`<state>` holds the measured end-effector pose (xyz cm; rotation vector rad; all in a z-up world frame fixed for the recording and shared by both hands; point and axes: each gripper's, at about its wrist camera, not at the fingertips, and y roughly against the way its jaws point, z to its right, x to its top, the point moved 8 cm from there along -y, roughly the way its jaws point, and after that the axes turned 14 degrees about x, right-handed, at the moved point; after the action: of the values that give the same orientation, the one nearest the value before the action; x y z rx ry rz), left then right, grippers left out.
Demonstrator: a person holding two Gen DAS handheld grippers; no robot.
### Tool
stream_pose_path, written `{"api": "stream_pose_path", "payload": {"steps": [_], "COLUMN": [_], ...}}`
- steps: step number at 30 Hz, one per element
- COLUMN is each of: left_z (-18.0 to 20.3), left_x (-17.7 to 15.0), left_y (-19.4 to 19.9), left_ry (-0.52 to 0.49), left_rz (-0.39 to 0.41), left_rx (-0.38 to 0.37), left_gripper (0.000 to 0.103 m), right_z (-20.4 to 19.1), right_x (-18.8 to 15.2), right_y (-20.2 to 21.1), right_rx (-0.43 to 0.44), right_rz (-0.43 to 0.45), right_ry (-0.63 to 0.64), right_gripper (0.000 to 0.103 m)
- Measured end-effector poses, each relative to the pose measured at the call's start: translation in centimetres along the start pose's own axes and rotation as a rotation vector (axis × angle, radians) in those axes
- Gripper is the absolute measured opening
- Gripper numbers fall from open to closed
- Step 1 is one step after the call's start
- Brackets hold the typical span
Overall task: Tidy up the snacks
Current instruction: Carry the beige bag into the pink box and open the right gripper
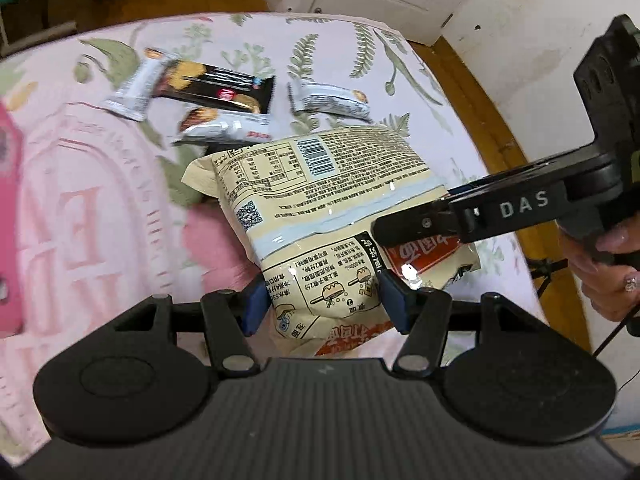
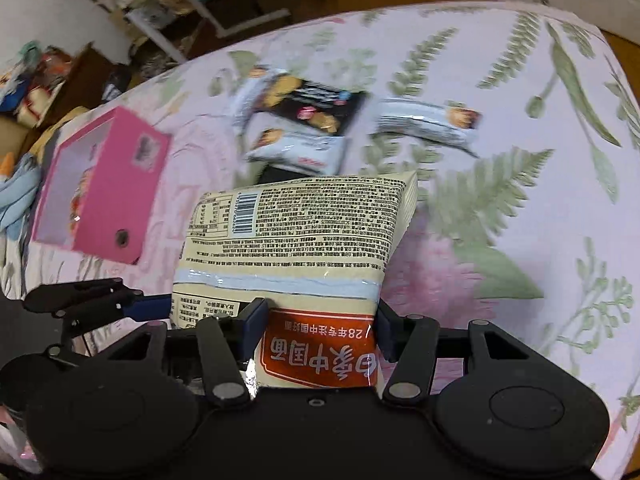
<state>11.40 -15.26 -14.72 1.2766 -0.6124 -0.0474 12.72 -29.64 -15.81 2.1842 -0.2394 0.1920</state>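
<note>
Cream noodle packet (image 2: 288,232): printed side up, lifted at the centre of both views, near end clamped by both grippers; its lower edge is cut off behind the gripper bodies.
Left gripper (image 1: 326,304): clenched on the packet's near corner, blue pads pressing both sides; in the right wrist view only its fingers show at 9 o'clock, the rest cut off.
Right gripper (image 2: 316,320): grasping the packet at its red label, a pad on each side, jaws closed onto the wrapper; in the left wrist view it reaches in from 3 o'clock.
Hand (image 1: 608,264): partly in view at 3 o'clock on the right gripper's handle, the rest out of frame.
Black snack pack (image 1: 218,86): lies at 12 o'clock beyond the packet, on the cloth, text too blurred to read.
White snack packs (image 1: 332,100): scattered beside the black one; one is tucked partly under the noodle packet's far edge.
Pink box (image 2: 100,184): at 10 o'clock in the right wrist view, open side up, contents unclear; only a pink sliver shows at 9 o'clock in the left view.
Floral cloth (image 2: 520,220): covers the surface, motion-blurred.
</note>
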Motion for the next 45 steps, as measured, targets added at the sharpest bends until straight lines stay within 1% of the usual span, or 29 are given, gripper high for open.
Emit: {"api": "stream_pose_path", "payload": {"steps": [3,7,9,13,17,21,28,31,33,35,38,45], "left_z": [-1.1,-3.2,-4.4,-7.3,-10.5,-13.6,-18.2,-20.2,-21.6,-22.7,-24.4,-30.4], "left_x": [-1.2,-2.9,-3.6,-4.8,-6.3,-6.9,-6.7,-6.3,-5.9,-5.4,-4.2,-0.8], "left_y": [1.2,3.4,4.7,7.1,9.4,11.9,15.1,16.1,16.6,16.7,16.4,14.9], "left_ry": [-0.008,0.029,0.039,0.061,0.111,0.146,0.207,0.229,0.259,0.268,0.284,0.355], "left_rz": [-0.008,-0.003,0.016,0.036,0.043,0.092,0.157,0.191,0.220,0.239,0.256,0.273], "left_rx": [0.014,0.001,0.019,0.048,0.059,0.084,0.065,0.090,0.103,0.119,0.162,0.216], "left_gripper": [0.058,0.057,0.058,0.058,0.058,0.058,0.058,0.058,0.058,0.058,0.058,0.058], "right_z": [-1.7,-4.6,-6.1,-9.2,-13.1,-17.0,-21.3,-23.1,-24.2,-25.1,-26.1,-28.2], "right_x": [-0.9,-1.8,-2.0,-2.4,-2.5,-2.1,-0.3,0.5,1.0,1.7,3.1,6.5], "right_y": [-0.8,-1.4,-2.0,-3.6,-4.8,-5.6,-6.1,-6.3,-6.6,-7.2,-8.4,-11.8], "right_rx": [0.027,0.057,0.080,0.129,0.152,0.177,0.214,0.240,0.255,0.252,0.248,0.250], "right_rz": [0.000,-0.018,-0.008,-0.018,-0.046,-0.066,-0.066,-0.092,-0.095,-0.085,-0.080,-0.062], "right_ry": [0.012,0.062,0.089,0.109,0.194,0.267,0.350,0.384,0.401,0.430,0.446,0.485], "right_gripper": [0.061,0.061,0.062,0.062,0.062,0.063,0.062,0.058,0.055,0.055,0.055,0.055]}}
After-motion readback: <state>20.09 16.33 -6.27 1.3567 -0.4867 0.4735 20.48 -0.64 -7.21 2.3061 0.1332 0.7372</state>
